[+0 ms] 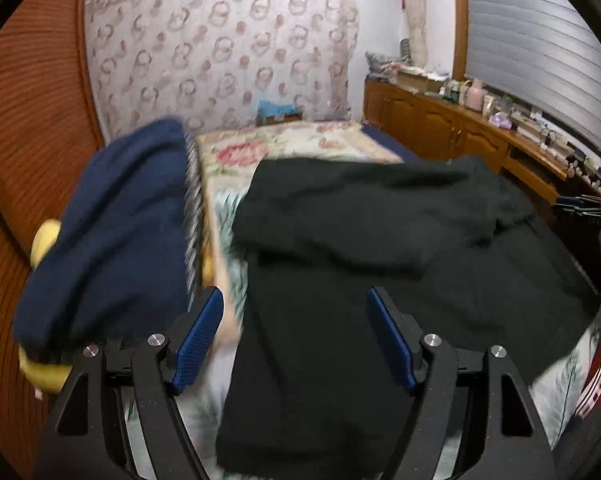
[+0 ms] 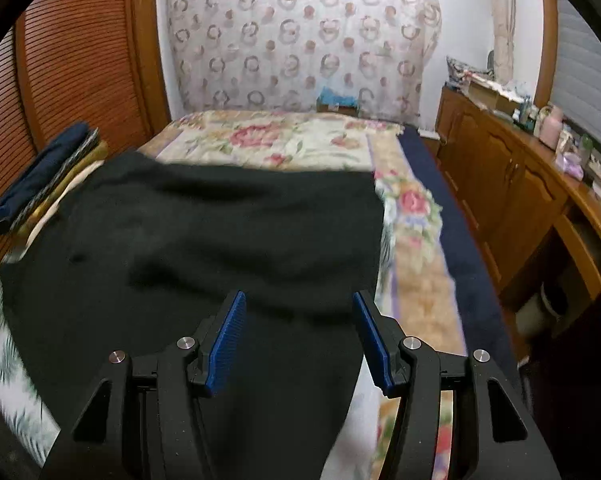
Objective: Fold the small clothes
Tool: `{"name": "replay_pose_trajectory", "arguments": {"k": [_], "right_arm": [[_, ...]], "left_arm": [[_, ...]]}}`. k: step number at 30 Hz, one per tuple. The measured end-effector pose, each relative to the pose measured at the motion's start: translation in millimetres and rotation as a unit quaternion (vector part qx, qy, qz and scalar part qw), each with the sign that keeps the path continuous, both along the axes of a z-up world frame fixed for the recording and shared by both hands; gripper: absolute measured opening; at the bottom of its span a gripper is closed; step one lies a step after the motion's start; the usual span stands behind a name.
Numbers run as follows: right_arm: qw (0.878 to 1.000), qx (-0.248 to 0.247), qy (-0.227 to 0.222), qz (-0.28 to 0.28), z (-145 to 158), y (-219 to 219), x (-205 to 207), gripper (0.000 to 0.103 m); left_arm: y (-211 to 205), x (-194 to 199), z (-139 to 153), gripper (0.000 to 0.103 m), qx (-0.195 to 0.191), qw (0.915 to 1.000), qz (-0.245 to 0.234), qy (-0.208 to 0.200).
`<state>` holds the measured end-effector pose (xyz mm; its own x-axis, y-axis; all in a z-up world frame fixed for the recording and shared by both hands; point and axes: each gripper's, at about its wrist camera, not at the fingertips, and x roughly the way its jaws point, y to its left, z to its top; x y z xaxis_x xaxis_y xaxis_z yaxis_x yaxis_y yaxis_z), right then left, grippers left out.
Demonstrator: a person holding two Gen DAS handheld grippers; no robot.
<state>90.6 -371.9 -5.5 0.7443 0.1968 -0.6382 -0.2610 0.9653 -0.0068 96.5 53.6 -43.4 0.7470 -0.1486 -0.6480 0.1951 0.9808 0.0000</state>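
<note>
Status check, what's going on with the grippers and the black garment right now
Left gripper open, empty. Right gripper open, empty. Black garment lies on the bed, partly folded. Stack of clothes at left, clear.

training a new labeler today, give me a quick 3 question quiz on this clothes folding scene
1. True or false: the left gripper is shut on the black garment.
2. Which lies to the left of the black garment on the bed? A) a white towel B) a stack of folded clothes with a navy piece on top C) a red pillow
3. Fill in: the right gripper has its jaws ____, with nothing pinched between the blue pads.

Key: 1 false; 2 B; 3 open
</note>
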Motion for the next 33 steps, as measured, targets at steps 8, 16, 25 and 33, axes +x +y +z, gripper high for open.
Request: {"name": "replay_pose_trajectory", "arguments": {"k": [8, 16, 25, 33], "right_arm": [[0.999, 0.002, 0.045, -0.005, -17, -13, -49, 0.057], [0.998, -0.012, 0.062, -0.024, -14, -21, -53, 0.057], [0.998, -0.020, 0.052, 0.015, -19, -14, -61, 0.005], [0.999, 0.010, 0.029, 0.020, 0, -36, -80, 0.003]], "left_arm": [[23, -29, -37, 0.075, 0.006, 0.9986, 0.028, 0.045], [20, -20, -53, 0.065, 0.001, 0.9965, 0.026, 0.079], [29, -29, -61, 0.010, -0.035, 0.9948, 0.012, 0.095], [26, -58, -28, 0.009, -0.022, 0.9970, 0.013, 0.073]]}}
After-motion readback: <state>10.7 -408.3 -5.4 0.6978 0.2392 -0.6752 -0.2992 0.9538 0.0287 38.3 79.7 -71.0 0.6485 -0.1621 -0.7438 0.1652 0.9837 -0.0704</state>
